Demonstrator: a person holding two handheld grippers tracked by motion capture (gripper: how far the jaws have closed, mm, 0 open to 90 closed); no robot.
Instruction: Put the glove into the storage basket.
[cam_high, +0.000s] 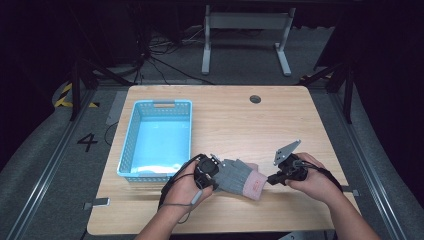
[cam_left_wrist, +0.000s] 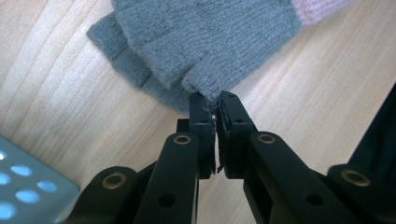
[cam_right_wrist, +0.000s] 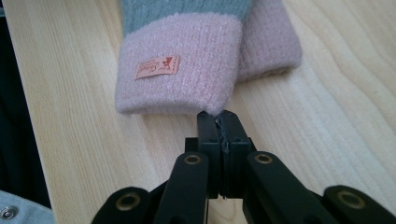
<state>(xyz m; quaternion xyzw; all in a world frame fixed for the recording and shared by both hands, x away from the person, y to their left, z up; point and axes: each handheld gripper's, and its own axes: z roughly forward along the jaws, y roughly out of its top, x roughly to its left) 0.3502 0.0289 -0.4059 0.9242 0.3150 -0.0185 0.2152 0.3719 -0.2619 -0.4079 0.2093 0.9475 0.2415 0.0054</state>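
Tabletop (cam_high: 280, 120) of pale wood carries everything; most of its surface is bare. Blue perforated basket (cam_high: 156, 137) sits on the person's left half, open side up, with nothing visible inside. Glove pair (cam_high: 240, 178), grey knit with pink cuffs, lies flat near the front edge, just right of the basket's near corner and apart from it (two gloves stacked, judging by the doubled cuffs in the right gripper view).

Left claw (cam_left_wrist: 214, 103) is pinched closed on the grey fingertip end of the glove pair (cam_left_wrist: 205, 42); knit edge sits squeezed between the jaws. Right claw (cam_right_wrist: 218, 116) is likewise clamped tight, on the lower rim of one pink cuff (cam_right_wrist: 180, 77), beside the small sewn label (cam_right_wrist: 158, 67). In the high view the left claw (cam_high: 216, 165) and right claw (cam_high: 272, 178) bracket the gloves from opposite ends, each hand wrapped round its tool.

Progress, as judged: both grips look established, so the pickup stage is secured. Gloves rest on the wood, not lifted. Remaining, probably: raise the pair held taut between both claws, carry it leftward over the basket rim, lower and let go. Basket placement is an inference (it is the one container present).
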